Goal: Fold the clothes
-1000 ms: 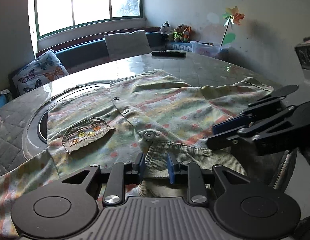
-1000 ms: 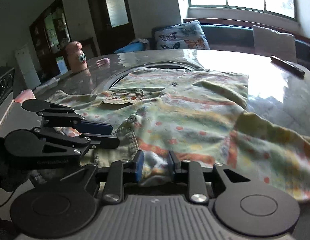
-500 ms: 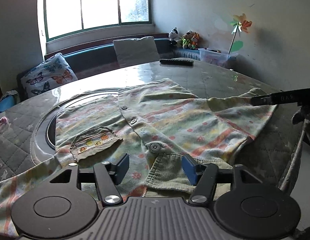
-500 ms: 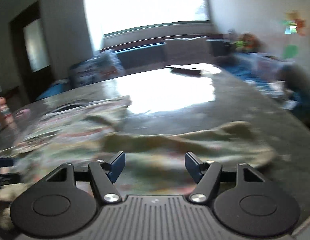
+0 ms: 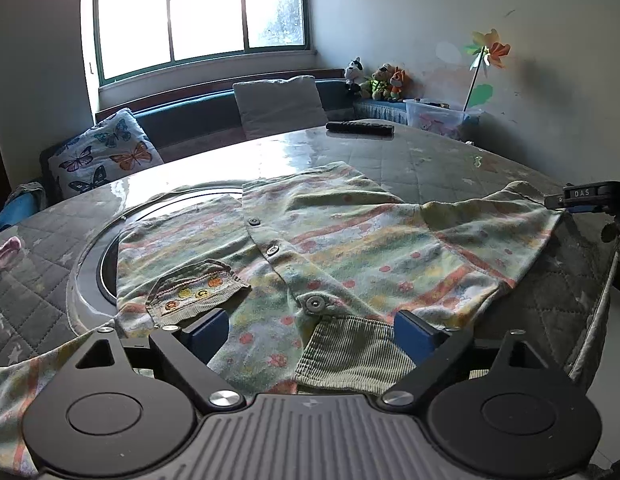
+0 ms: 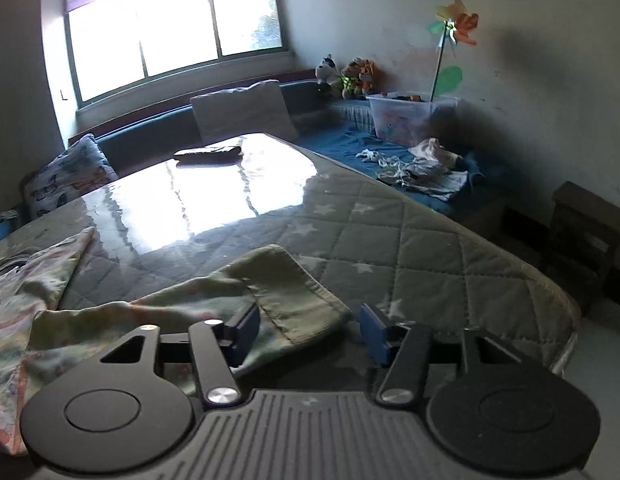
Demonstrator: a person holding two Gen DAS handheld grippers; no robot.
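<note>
**Small buttoned shirt spread on desk, both tools at its edges**

Spread flat ahead of the left tool (image 5: 310, 330): a pale green shirt (image 5: 341, 240) with orange stripes and dots, buttoned down the middle, ribbed collar nearest the tool, a small embroidered pocket (image 5: 196, 290) just ahead of the left pad. Resting on a quilted, star-printed desk (image 5: 429, 160) and partly over a round dark ring (image 5: 86, 280) set into it. One sleeve (image 6: 278, 296) lying out to the right, reaching the right tool (image 6: 306, 330); the other trailing off the near left edge.

Farther off, beyond the right tool and to its right: a clear plastic box (image 6: 405, 118) on a blue bench, holding pale, colourful items too blurred to name, with a pinwheel (image 6: 455, 24) standing up from it. Loose small garments (image 6: 421, 168) beside the box on the bench.

Left tool: jaws wide, just been opening, collar and shirt front lying between the blue pads without being pressed. Right tool: jaws partly apart, just been closing, the sleeve cuff between them; left pad against the cloth, right pad clear of it, so no grip shown. Seen from the left tool, the right tool (image 5: 581, 198) sits at the sleeve's far right end.

Beyond the shirt, a dark remote (image 5: 359, 128) at the desk's far edge.
</note>
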